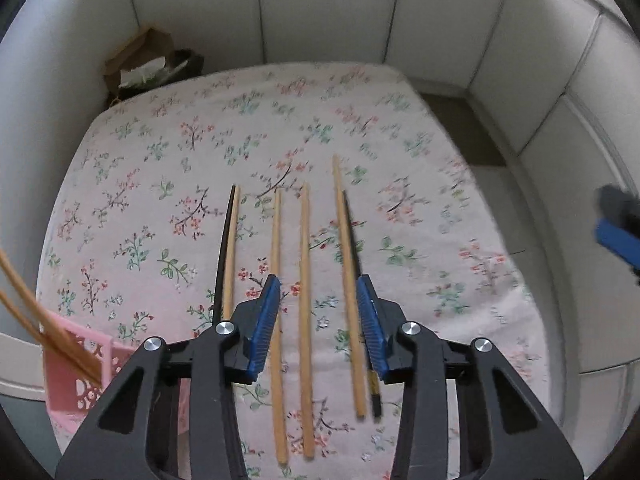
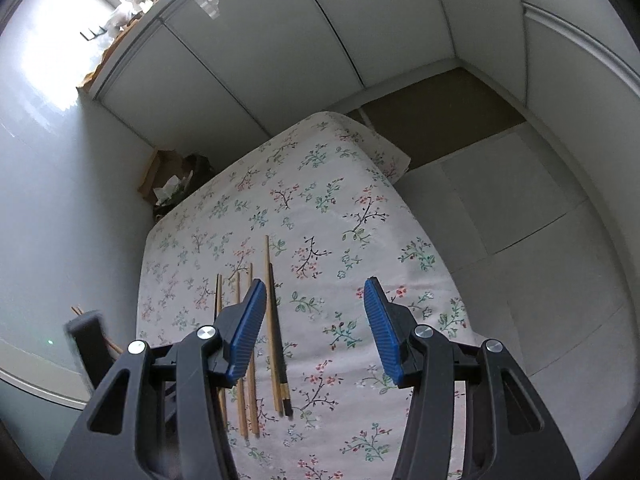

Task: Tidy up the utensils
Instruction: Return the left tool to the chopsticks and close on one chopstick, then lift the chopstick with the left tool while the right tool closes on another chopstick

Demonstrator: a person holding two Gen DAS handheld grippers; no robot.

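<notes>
Several chopsticks lie side by side on a floral cloth [image 1: 168, 152]: wooden chopsticks [image 1: 306, 280] in the middle, a black and wooden pair [image 1: 230, 240] at the left, another black and wooden pair [image 1: 350, 264] at the right. My left gripper [image 1: 318, 294] is open above the middle ones, holding nothing. My right gripper [image 2: 316, 296] is open and empty, above and to the right of the chopsticks [image 2: 274, 320]; it shows at the right edge of the left wrist view [image 1: 618, 232]. A pink basket [image 1: 76, 364] at the lower left holds wooden chopsticks [image 1: 24, 308].
The cloth-covered table [image 2: 360, 184] stands in a corner of white panelled walls [image 2: 240, 72]. A brown paper bag [image 1: 140, 60] with clutter sits behind the table's far left corner. Floor [image 2: 500, 200] lies to the right of the table.
</notes>
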